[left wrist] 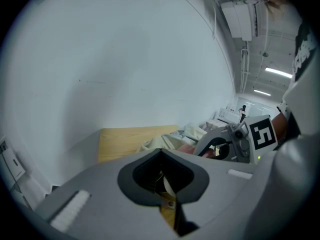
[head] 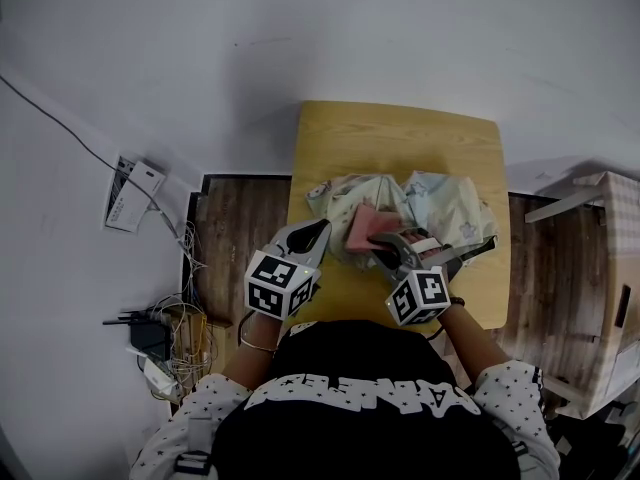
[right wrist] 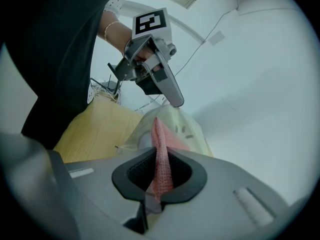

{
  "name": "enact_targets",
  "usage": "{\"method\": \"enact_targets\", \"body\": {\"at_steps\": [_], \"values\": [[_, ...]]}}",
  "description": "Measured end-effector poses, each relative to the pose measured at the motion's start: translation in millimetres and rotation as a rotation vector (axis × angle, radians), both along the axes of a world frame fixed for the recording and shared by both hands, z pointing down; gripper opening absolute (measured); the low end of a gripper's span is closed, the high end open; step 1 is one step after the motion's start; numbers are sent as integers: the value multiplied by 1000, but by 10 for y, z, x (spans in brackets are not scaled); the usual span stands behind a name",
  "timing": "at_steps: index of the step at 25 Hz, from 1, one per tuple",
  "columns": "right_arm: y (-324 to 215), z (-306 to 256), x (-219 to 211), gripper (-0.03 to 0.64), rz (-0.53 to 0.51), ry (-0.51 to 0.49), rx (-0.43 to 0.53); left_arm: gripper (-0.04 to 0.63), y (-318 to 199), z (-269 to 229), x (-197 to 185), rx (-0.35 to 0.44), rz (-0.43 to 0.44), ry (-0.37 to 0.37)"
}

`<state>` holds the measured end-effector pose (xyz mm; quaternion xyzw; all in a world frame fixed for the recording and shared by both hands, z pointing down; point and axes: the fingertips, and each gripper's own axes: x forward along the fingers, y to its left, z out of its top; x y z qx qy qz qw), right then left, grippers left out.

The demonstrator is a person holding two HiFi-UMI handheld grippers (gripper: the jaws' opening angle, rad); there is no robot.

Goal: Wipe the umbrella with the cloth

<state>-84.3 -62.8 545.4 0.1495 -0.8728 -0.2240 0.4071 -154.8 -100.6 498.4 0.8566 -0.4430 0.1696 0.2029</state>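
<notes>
Head view, looking steeply down on a wooden desk [head: 400, 128] at the centre of the frame. The umbrella [head: 450, 203], a crumpled heap of pale patterned fabric, lay across the desk's middle. The pink cloth [head: 365, 230] was gripped between the closed jaws of the right hand-held gripper [head: 378, 242], right of centre. A strip of the cloth passed through the jaws, and the rest was spread on the umbrella's fabric. The left hand-held gripper [head: 322, 226], left of centre, was held with its jaws closed and its tip just beside the umbrella's left edge. Whether any fabric was caught there could not be told. A tangle of cables [head: 165, 333] lay on the floor at lower left. A cardboard box [head: 610, 298] stood at the right edge.
</notes>
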Motion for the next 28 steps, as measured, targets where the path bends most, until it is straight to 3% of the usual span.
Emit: {"method": "enact_targets", "body": {"at_steps": [17, 28], "values": [[525, 249, -33, 37, -44, 3, -159, 2, 37, 29, 52, -9, 20, 3], [849, 169, -69, 37, -120, -74, -300, 2, 26, 77, 83, -24, 18, 3]]}}
